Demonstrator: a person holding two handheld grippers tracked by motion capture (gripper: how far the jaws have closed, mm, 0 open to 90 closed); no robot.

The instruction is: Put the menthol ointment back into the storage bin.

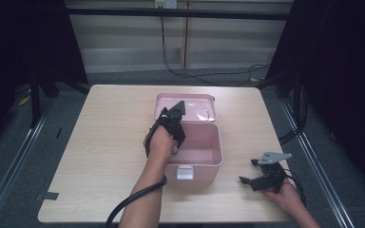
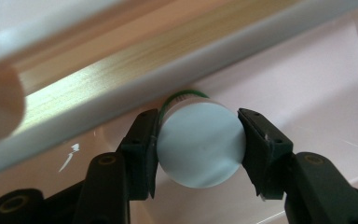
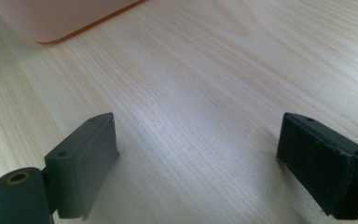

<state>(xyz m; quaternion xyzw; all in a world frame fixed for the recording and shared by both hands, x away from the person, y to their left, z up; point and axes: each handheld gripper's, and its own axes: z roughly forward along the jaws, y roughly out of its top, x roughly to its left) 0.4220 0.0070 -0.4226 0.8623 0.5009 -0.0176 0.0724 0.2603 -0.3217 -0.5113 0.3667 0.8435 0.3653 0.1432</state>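
We see white cylinder with green trim clamped between left gripper jaws, inside open pink box at table centre. Right gripper near right on table, jaws apart, nothing between.

The label on the white round-ended cylinder with a green rim is hidden behind its flat end. The pink plastic box is cut off by the upper edge. A blurred pale shape cannot be identified.
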